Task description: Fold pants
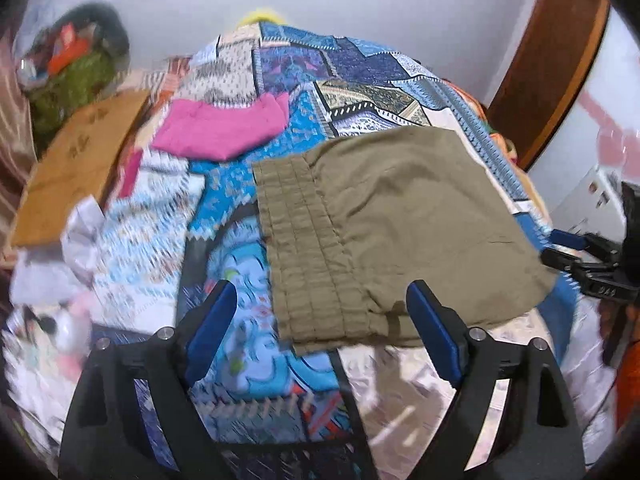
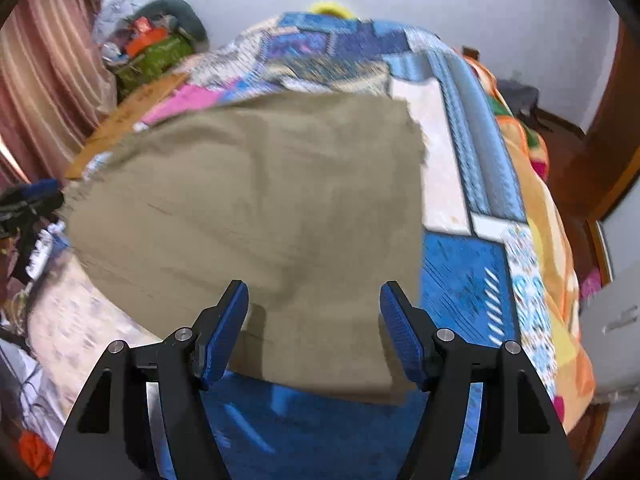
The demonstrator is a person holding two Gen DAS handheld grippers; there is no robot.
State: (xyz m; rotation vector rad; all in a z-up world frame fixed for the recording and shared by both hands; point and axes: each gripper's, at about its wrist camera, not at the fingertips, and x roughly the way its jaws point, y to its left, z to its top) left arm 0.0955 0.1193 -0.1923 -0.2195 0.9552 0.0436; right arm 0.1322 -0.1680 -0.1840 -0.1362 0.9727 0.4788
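The olive-khaki pants point(image 1: 400, 220) lie folded flat on a patterned blue bedspread point(image 1: 304, 64), elastic waistband toward the left. My left gripper point(image 1: 320, 296) is open and empty, its blue pads just above the near waistband corner. In the right wrist view the pants point(image 2: 260, 216) fill the middle. My right gripper point(image 2: 314, 300) is open and empty over their near edge. The right gripper also shows in the left wrist view point(image 1: 588, 260) at the far right edge, and the left gripper in the right wrist view point(image 2: 28, 208) at the far left.
A pink folded garment point(image 1: 224, 124) lies farther back on the bed. A cardboard box point(image 1: 76, 168) and a pile of clutter point(image 1: 76, 60) stand at the left. A brown wooden frame point(image 1: 552, 64) rises at the right. An orange blanket point(image 2: 548, 220) hangs along the bed's right side.
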